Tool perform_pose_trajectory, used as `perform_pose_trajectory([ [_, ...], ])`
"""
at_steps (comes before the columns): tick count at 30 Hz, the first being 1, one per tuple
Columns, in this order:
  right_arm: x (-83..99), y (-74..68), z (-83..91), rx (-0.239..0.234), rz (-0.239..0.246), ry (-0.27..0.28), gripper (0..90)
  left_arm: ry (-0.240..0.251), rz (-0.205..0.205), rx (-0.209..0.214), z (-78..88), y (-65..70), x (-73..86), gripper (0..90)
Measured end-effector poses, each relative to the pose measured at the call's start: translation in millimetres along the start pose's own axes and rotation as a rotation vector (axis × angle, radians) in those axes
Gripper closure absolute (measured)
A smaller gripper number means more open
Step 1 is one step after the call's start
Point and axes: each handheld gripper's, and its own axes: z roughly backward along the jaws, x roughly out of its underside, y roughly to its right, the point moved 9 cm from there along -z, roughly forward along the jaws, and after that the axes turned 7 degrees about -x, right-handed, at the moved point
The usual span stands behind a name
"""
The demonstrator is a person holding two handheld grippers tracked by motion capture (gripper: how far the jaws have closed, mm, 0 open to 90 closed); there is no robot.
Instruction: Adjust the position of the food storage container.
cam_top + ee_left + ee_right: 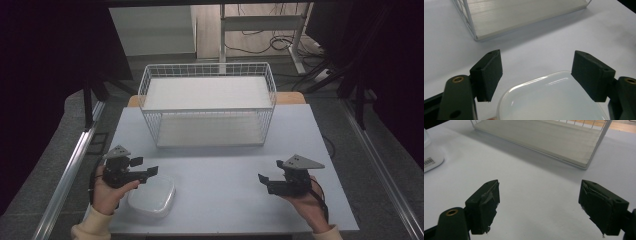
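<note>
Holding both grippers low over the worktop (225, 165), you have the left gripper (145, 167) hovering just above the translucent lidded container (152, 195), jaws spread wide with nothing between them. That container sits in front of the white wire basket (207, 107), off its left corner. Your right gripper (264, 179), well apart from the container, also stands open and empty.
</note>
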Motion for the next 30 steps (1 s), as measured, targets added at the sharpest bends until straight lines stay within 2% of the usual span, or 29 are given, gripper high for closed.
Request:
perform_pose_trajectory([
  [6,2.1,-0.2,-1.6,-0.003,-0.002,-0.003,18.1,0.008,0.001,0.005,2.7,0.4,-0.5,24.5],
  [8,4.5,-4.7,-2.9,-0.025,0.016,-0.019,19.3,0.01,0.002,0.006,3.1,0.7,-0.9,24.6],
  [12,6.2,-7.1,-5.0,-0.019,0.038,-0.034,19.4,0.01,0.003,0.006,3.3,0.1,-0.8,24.7],
  [15,8.2,-7.1,-6.7,-0.024,0.035,-0.045,19.4,0.01,0.006,0.015,3.7,0.6,-1.0,24.7],
  [21,10.6,-4.8,-7.9,-0.017,0.02,-0.051,19.6,0.013,0.003,0.006,6.0,-1.6,-0.5,25.3],
  [25,10.2,-6.2,-7.7,-0.018,0.022,-0.054,19.8,0.021,0.013,0.011,12.7,-3.5,-2.5,26.2],
  [30,5.6,-7.6,-3.6,-0.021,0.006,-0.039,20.5,0.045,0.006,0.005,31.6,-2.1,-6.0,27.3],
])
